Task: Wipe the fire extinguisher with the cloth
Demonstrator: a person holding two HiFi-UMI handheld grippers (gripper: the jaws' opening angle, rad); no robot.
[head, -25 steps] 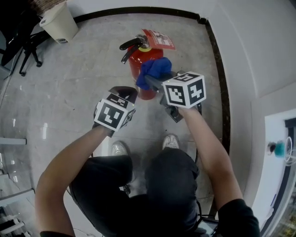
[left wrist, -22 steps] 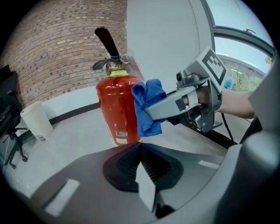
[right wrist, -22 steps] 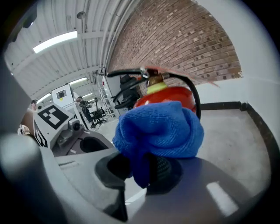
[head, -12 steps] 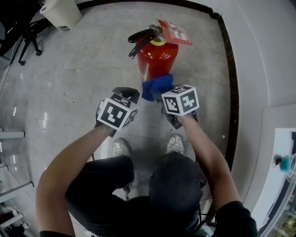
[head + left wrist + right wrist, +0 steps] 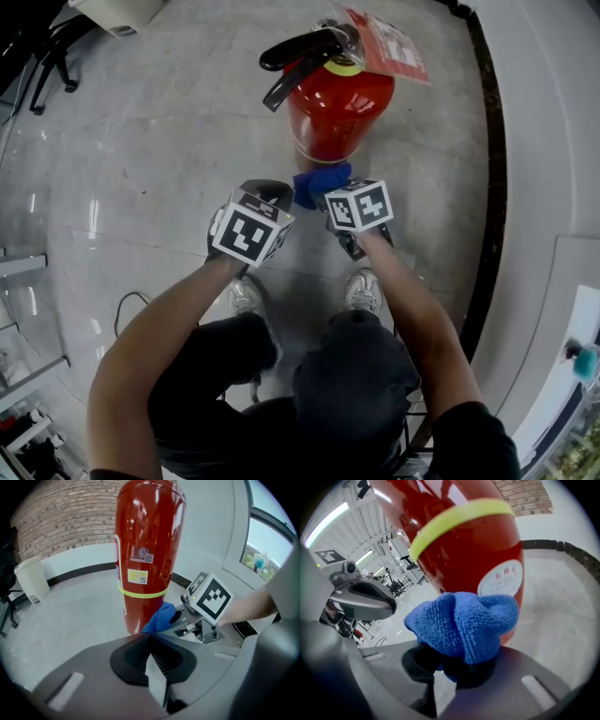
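A red fire extinguisher (image 5: 337,112) stands upright on the floor, with a black handle and a yellow band (image 5: 459,520) low on its body. My right gripper (image 5: 461,660) is shut on a bunched blue cloth (image 5: 464,623), which presses against the extinguisher's lower body near the base. The cloth (image 5: 319,183) shows just ahead of the right marker cube (image 5: 361,206) in the head view. My left gripper (image 5: 145,641) is shut on nothing and hangs close to the extinguisher (image 5: 145,550) near its base, left of the cloth (image 5: 161,617).
A red tag (image 5: 389,42) hangs from the extinguisher's neck. A white wall with a dark skirting (image 5: 487,169) runs along the right. A white bin (image 5: 30,581) stands by the far wall. The person's shoes (image 5: 361,291) are just behind the grippers.
Both grippers have sunk along the extinguisher. The blue cloth has slid from high on the red body down to near the base. The head camera has come closer.
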